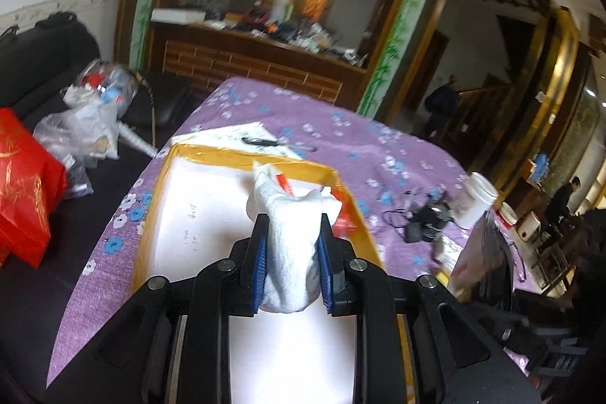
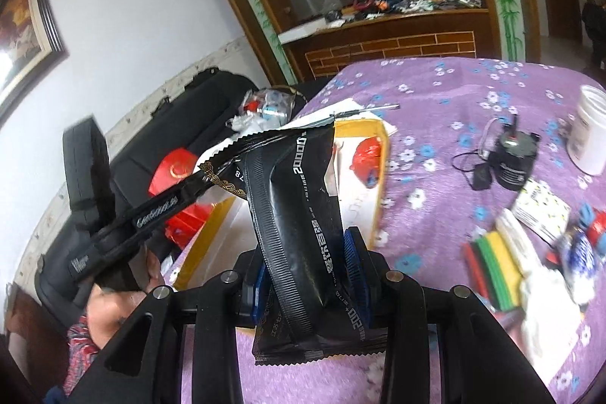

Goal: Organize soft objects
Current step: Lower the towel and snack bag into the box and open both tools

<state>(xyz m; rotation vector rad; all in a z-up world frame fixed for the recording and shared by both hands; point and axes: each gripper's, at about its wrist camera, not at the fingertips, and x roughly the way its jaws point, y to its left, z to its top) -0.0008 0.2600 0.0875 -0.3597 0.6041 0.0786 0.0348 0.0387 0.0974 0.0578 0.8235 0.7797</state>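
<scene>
Left gripper (image 1: 291, 245), wrist view: fingers (image 1: 257, 252) clenched on a white sock (image 1: 288, 245), blue pads pressing both flanks, bulk of the cloth bunched between them and a loose end spilling toward 12 o'clock. Held mid-body, presumably so the limp fabric cannot slip or trail. Poised over the white floor of a yellow-rimmed box (image 1: 159, 199), the likely collecting place for soft items; sock apparently not yet set down.

Right gripper (image 2: 308, 265), wrist view: fingers (image 2: 356, 264) grasping a black packet (image 2: 299, 214), pinched near its lower half, long axis running toward 12 o'clock, serrated top edge leaning to 10 o'clock. Gripped across the narrow width, probably because a flat pouch offers no other firm purchase. Same box (image 2: 382, 154) lying just beyond the packet at 12 o'clock, a red bundle (image 2: 365, 154) already inside.

On the purple floral counter (image 2: 435, 93) at 3 o'clock: white jar (image 2: 591, 135), black device (image 2: 511, 158) with cord, striped cloth stack (image 2: 492, 271). Left outside the box, apparently awaiting sorting or irrelevant. Left gripper's body (image 2: 98, 192) visible at 9 o'clock, beside the box.
</scene>
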